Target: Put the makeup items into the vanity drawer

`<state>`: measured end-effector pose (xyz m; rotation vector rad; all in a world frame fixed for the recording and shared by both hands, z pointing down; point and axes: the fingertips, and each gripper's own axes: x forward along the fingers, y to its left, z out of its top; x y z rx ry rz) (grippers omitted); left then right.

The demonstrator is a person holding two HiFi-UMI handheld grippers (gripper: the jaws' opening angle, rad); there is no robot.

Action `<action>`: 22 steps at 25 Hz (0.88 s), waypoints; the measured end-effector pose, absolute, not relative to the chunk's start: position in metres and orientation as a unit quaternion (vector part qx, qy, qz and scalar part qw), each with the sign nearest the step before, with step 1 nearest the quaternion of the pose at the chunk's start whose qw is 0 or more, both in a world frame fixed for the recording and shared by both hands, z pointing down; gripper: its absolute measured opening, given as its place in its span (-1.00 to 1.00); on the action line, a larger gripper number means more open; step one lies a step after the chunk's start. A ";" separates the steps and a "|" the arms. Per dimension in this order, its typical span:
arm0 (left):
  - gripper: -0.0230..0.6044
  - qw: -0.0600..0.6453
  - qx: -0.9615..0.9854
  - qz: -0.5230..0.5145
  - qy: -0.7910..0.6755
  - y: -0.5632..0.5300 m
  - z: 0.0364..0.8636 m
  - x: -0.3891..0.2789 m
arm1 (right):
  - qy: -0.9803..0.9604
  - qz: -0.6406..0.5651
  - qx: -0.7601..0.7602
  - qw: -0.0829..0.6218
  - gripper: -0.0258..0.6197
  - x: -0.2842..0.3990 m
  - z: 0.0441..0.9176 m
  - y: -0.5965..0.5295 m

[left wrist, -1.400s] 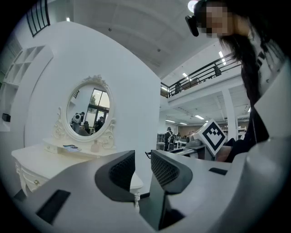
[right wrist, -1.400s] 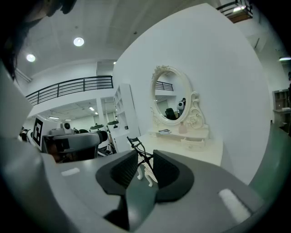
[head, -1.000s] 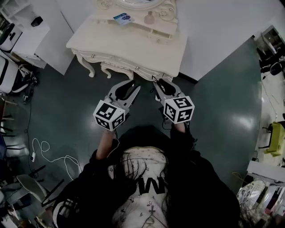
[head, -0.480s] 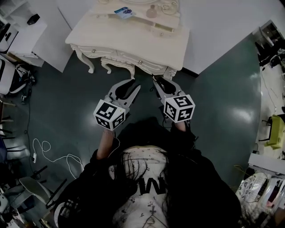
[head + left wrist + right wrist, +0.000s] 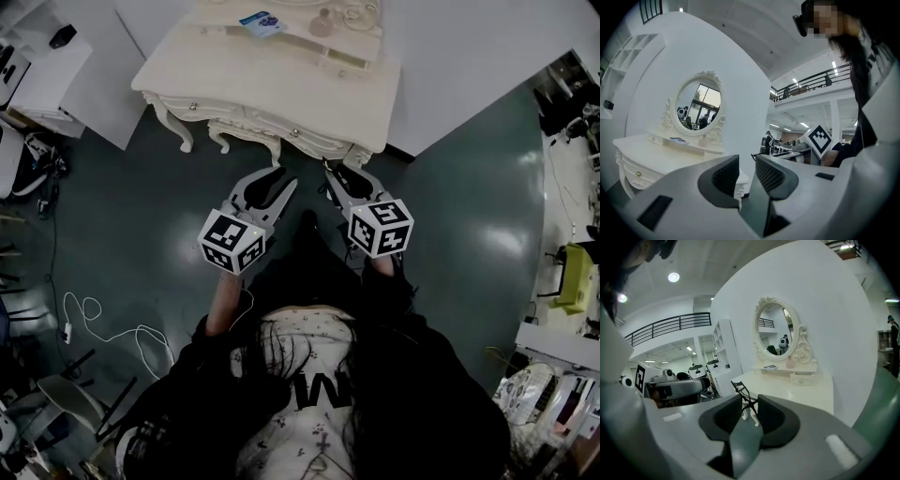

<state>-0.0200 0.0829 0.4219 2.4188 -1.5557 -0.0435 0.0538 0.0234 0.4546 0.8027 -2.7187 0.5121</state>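
Approach step | right gripper (image 5: 750,409) clamps black wire eyelash curler (image 5: 746,398), short of cream carved vanity table (image 5: 281,86) | left gripper (image 5: 746,171) gapes empty | next, likely: left pulls shut drawer (image 5: 246,118) open.

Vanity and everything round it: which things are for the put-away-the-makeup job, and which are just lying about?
For the job: eyelash curler in the right tool, vanity, its drawers, maybe the pink bottle and blue packet on its shelf.
Just lying about: white cable on the floor, white shelf unit beside the vanity.
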 end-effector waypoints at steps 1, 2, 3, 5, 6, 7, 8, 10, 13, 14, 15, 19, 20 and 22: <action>-0.58 0.133 0.833 -0.014 -0.537 0.079 0.423 -0.022 | -0.936 0.178 0.274 0.130 -0.57 0.051 0.456 0.018; -0.58 0.133 0.832 -0.013 -0.538 0.074 0.424 -0.024 | -0.936 0.179 0.272 0.130 -0.57 0.048 0.457 0.012; -0.58 0.134 0.832 -0.011 -0.539 0.068 0.426 -0.027 | -0.937 0.181 0.270 0.130 -0.57 0.045 0.459 0.006; -0.58 0.138 0.829 -0.008 -0.542 0.056 0.429 -0.035 | -0.937 0.185 0.266 0.130 -0.57 0.038 0.463 -0.006; -0.58 0.140 0.827 -0.007 -0.545 0.049 0.431 -0.040 | -0.937 0.186 0.263 0.131 -0.57 0.035 0.464 -0.012; -0.58 0.141 0.825 -0.006 -0.547 0.041 0.432 -0.044 | -0.938 0.187 0.261 0.132 -0.57 0.032 0.465 -0.019; -0.58 0.142 0.823 -0.005 -0.550 0.032 0.433 -0.048 | -0.938 0.187 0.258 0.135 -0.57 0.029 0.467 -0.028; -0.58 0.143 0.821 -0.004 -0.553 0.011 0.433 -0.053 | -0.939 0.187 0.254 0.139 -0.57 0.025 0.468 -0.049; -0.58 0.144 0.820 -0.004 -0.553 -0.025 0.431 -0.054 | -0.938 0.188 0.254 0.142 -0.57 0.023 0.469 -0.087; -0.58 0.143 0.821 -0.003 -0.553 -0.036 0.429 -0.054 | -0.938 0.189 0.254 0.143 -0.57 0.023 0.468 -0.099; -0.58 0.142 0.822 -0.002 -0.552 -0.046 0.428 -0.054 | -0.937 0.190 0.255 0.143 -0.57 0.023 0.468 -0.110; -0.58 0.142 0.822 0.003 -0.552 -0.082 0.427 -0.055 | -0.937 0.195 0.255 0.141 -0.57 0.022 0.469 -0.150; -0.58 0.143 0.821 0.005 -0.552 -0.091 0.427 -0.055 | -0.936 0.196 0.255 0.141 -0.57 0.022 0.470 -0.159; -0.58 0.144 0.821 0.009 -0.553 -0.109 0.429 -0.054 | -0.936 0.198 0.253 0.140 -0.57 0.021 0.472 -0.177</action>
